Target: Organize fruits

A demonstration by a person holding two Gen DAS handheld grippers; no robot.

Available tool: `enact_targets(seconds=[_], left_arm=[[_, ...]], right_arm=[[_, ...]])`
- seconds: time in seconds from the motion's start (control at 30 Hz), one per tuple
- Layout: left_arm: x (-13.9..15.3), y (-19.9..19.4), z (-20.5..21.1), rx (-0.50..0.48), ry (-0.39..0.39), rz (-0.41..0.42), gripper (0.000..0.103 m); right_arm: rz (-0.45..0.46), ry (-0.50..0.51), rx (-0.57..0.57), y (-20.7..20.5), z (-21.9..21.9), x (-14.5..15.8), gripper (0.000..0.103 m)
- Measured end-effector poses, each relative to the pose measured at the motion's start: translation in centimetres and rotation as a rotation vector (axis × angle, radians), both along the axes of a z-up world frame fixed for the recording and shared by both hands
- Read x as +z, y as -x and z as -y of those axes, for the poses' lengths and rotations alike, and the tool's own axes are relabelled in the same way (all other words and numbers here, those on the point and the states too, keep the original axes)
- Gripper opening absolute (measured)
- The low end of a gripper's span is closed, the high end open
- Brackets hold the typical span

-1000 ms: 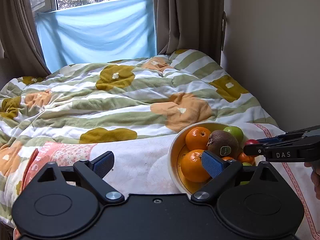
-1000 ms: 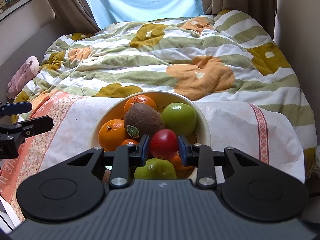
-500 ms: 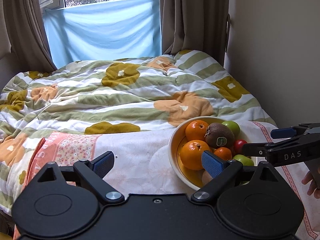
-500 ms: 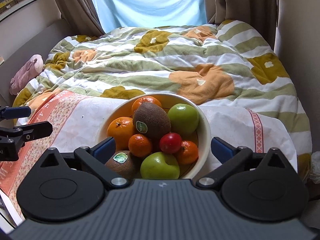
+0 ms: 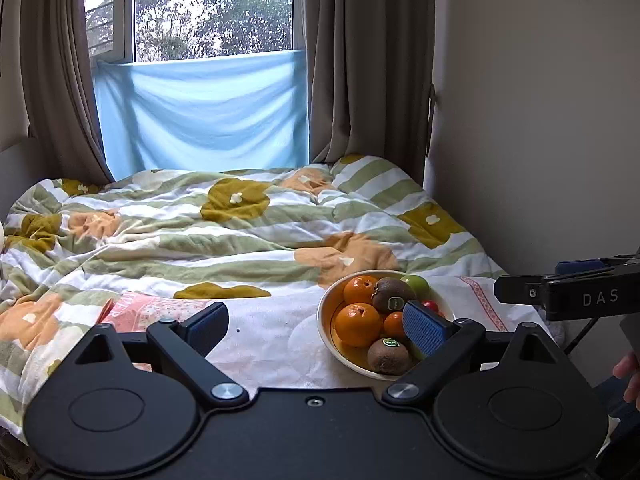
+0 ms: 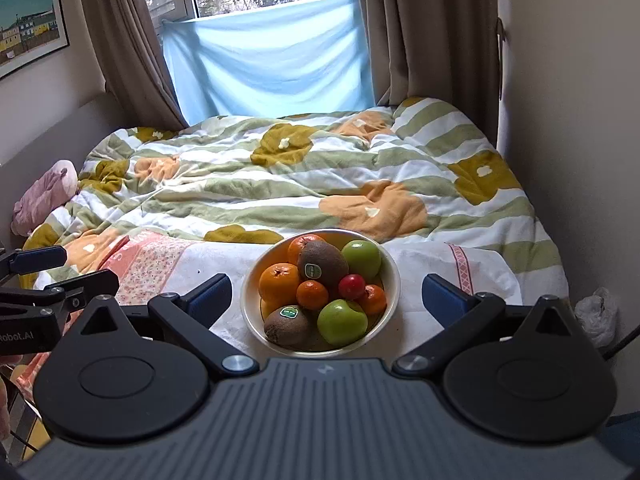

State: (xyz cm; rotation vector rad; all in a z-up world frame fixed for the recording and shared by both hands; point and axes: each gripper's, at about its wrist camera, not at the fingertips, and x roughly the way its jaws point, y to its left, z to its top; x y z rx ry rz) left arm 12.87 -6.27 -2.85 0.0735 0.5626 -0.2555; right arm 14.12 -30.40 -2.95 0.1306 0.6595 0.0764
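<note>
A cream bowl [image 6: 391, 268] stands on a white cloth [image 6: 424, 260] at the bed's near edge. It holds oranges [image 6: 279, 281], two kiwis [image 6: 324, 262], two green apples [image 6: 343, 322], small tangerines and a red fruit [image 6: 352, 286]. My right gripper [image 6: 326, 294] is open and empty, pulled back, its fingers either side of the bowl. My left gripper [image 5: 316, 326] is open and empty, left of the bowl [image 5: 326, 320]. The right gripper also shows at the right edge of the left wrist view [image 5: 560, 292].
A flowered duvet [image 6: 312, 176] covers the bed. A pink patterned cloth [image 6: 148, 264] lies left of the white cloth. A pink soft toy [image 6: 44, 196] lies at the bed's left edge. A wall runs along the right. A white bag [image 6: 596, 316] lies on the floor at right.
My right gripper let go of the red fruit in the bowl, opened wide and drew back and up. My left gripper also drew back from the bowl.
</note>
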Motion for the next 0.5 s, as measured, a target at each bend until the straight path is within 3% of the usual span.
enact_targets(seconds=[0.23,0.5], left_arm=[[2.3,5.0,-1.6,0.008,-0.003,0.030,0.097],[2.7,9.1,-4.3,0.045,-0.018,0.004,0.098]], right_arm=[[0.024,0.023,-0.063,6.3,-1.3,2.9,0.103],[-0.018,0.101,-0.080,11.9,-3.9,3.0,0.103]])
